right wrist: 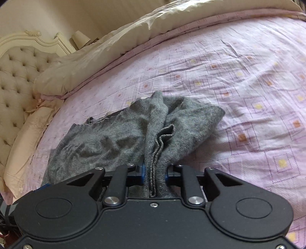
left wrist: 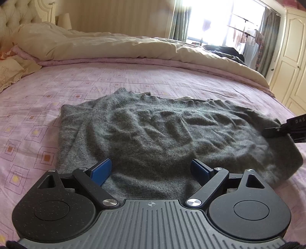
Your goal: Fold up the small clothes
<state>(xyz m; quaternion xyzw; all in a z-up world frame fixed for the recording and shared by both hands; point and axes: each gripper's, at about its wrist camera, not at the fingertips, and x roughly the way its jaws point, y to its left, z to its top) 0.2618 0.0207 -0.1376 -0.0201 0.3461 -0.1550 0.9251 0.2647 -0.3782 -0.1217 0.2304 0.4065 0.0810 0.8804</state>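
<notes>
Fingers of right gripper pinch grey sweater edge.

This is a home bedroom: a bed with a pink patterned sheet, a cream duvet pushed back, a tufted headboard, curtains at a bright window and a cream wardrobe.

A wide bed fills the room, spread with a pink sheet printed in small squares, with a cream duvet pushed back to its far side. A tufted cream headboard stands at the left, against a pale striped wall. At the far right, bright daylight pours through a window hung with grey-green curtains, beside a cream panelled wardrobe.
</notes>
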